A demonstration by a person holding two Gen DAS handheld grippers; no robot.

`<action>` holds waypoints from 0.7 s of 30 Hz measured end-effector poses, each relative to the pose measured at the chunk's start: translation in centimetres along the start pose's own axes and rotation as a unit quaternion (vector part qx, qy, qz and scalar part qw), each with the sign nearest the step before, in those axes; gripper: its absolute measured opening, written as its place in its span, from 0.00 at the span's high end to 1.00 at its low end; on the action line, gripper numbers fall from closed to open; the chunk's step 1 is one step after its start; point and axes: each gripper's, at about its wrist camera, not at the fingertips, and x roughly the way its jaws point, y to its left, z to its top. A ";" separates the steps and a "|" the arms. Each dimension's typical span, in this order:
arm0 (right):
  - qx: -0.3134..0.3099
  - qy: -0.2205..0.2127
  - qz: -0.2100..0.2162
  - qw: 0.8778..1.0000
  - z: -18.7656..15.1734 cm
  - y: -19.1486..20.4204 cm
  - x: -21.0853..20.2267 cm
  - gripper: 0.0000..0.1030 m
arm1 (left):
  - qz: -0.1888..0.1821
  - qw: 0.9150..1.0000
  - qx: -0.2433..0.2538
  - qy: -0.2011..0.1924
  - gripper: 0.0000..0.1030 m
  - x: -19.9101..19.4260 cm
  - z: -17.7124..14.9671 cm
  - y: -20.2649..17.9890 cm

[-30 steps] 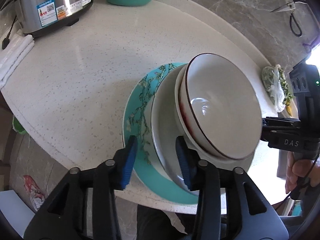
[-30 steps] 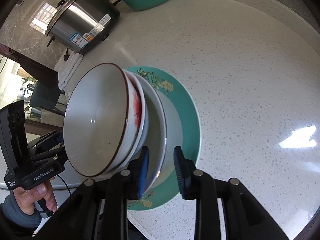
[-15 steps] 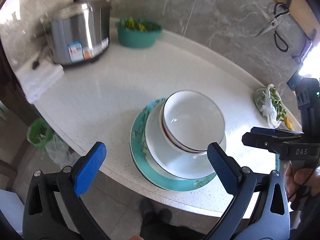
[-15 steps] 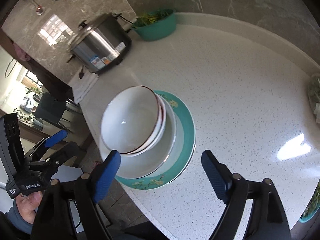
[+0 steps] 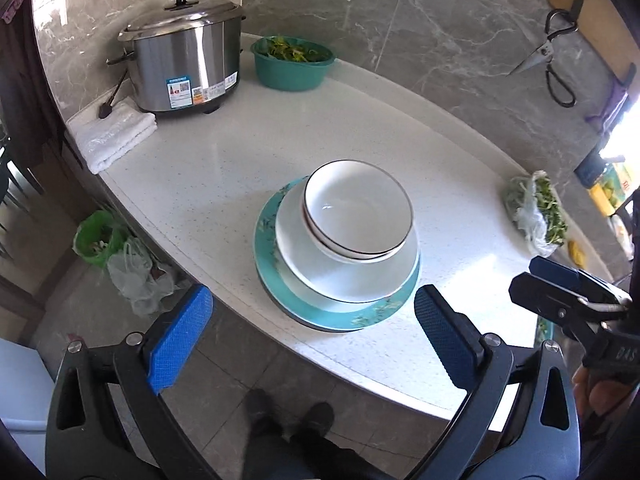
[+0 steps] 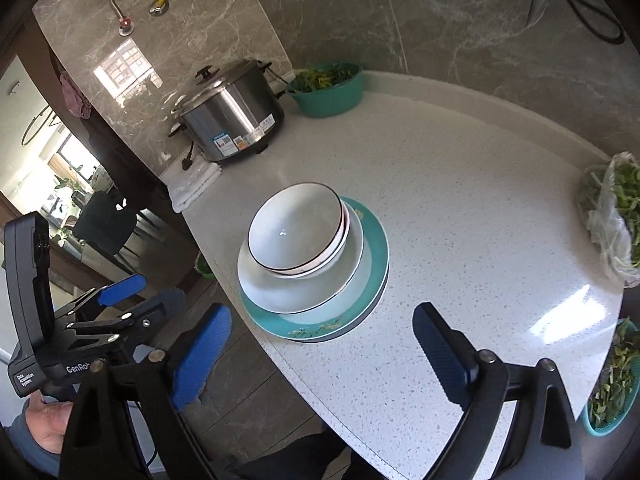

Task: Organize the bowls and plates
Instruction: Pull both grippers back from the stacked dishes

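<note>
A stack stands near the front edge of the white counter [image 5: 224, 168]. At its bottom lies a teal floral plate [image 5: 276, 300], on that a white plate [image 5: 320, 276], and on top two nested white bowls [image 5: 356, 204] with dark rims. My left gripper [image 5: 312, 300] hangs above and in front of the stack, open, nothing between its blue pads [image 5: 180, 336]. The right gripper [image 6: 322, 312] is likewise raised off the stack [image 6: 296, 232]; its jaws are opening and hold nothing. Each gripper shows at the edge of the other's view.
A steel rice cooker [image 5: 188, 68], a teal basin of greens [image 5: 292, 60] and a folded white towel [image 5: 116, 136] stand at the back left. A bag of greens [image 5: 536, 212] lies at the right. Scissors [image 5: 552, 56] hang on the wall. A green bin [image 5: 96, 236] sits on the floor.
Both grippers were nearly shut at the stack's rims; they have opened wide and drawn back and up. The stack stays on the counter.
</note>
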 end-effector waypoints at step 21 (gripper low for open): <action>0.075 -0.072 -0.137 0.985 -2.0 3.4 -5.0 0.01 | 0.022 0.997 0.079 -0.016 0.00 -2.6 1.1 -0.6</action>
